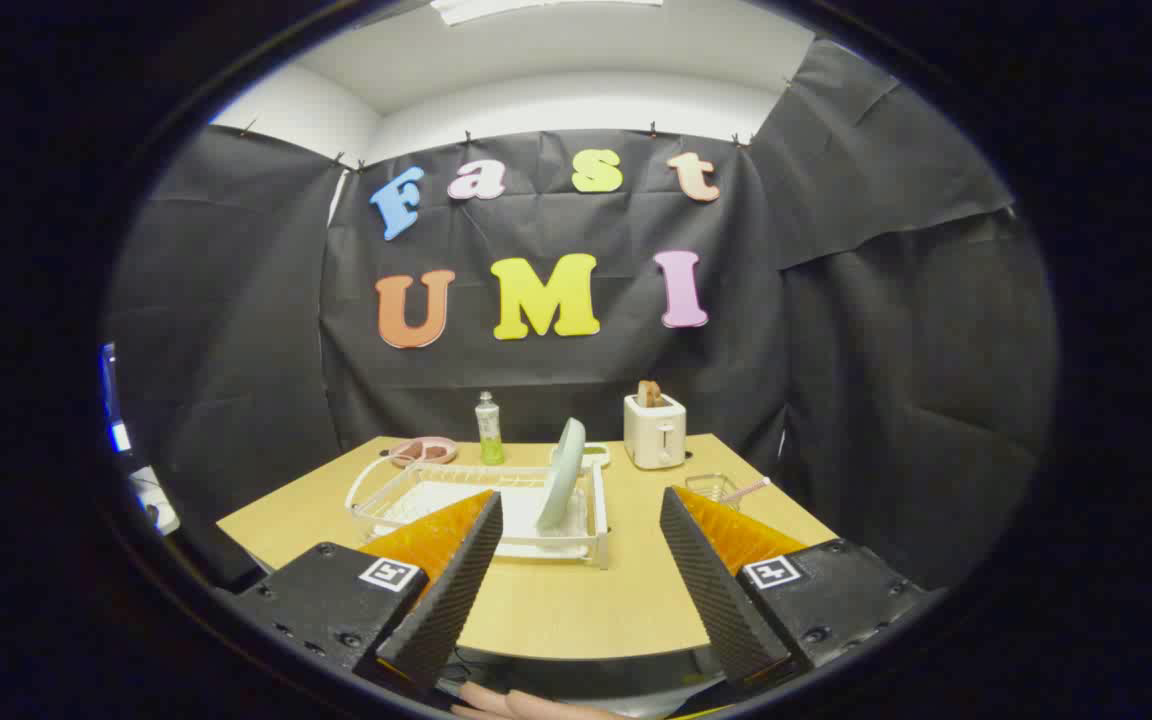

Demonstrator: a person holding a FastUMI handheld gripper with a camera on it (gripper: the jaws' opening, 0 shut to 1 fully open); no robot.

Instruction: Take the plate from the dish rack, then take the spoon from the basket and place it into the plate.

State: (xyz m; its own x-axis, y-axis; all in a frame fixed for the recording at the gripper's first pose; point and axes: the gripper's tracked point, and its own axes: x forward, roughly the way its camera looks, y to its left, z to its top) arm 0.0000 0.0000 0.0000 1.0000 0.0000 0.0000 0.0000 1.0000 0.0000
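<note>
Fingers: the gripper [581, 520] stands wide apart with nothing between its fingers, at the lower middle of the frame, over the near edge of the surface [556, 610].
Plate: a pale plate [562, 473] stands on edge in the dish rack [416, 500], just above the frame's centre line and slightly left of the gap between the fingers; upright storage leaves its rim free for a pinch from above.
Dish rack: white wire, lying on the surface beyond the left finger, its near corner partly hidden by that finger.
Basket: a small clear basket [711, 487] sits right of the rack, just beyond the right finger, with a pinkish spoon [748, 490] handle sticking out to the right, easy to catch later.
Background: a toaster [654, 430], a green bottle [488, 430] and a pink dish [423, 451] stand at the far edge, well apart from the fingers.
Stage: likely the approach to the plate; no grasp made yet.
Why open: the wide gap suits closing over the thin plate rim.
</note>
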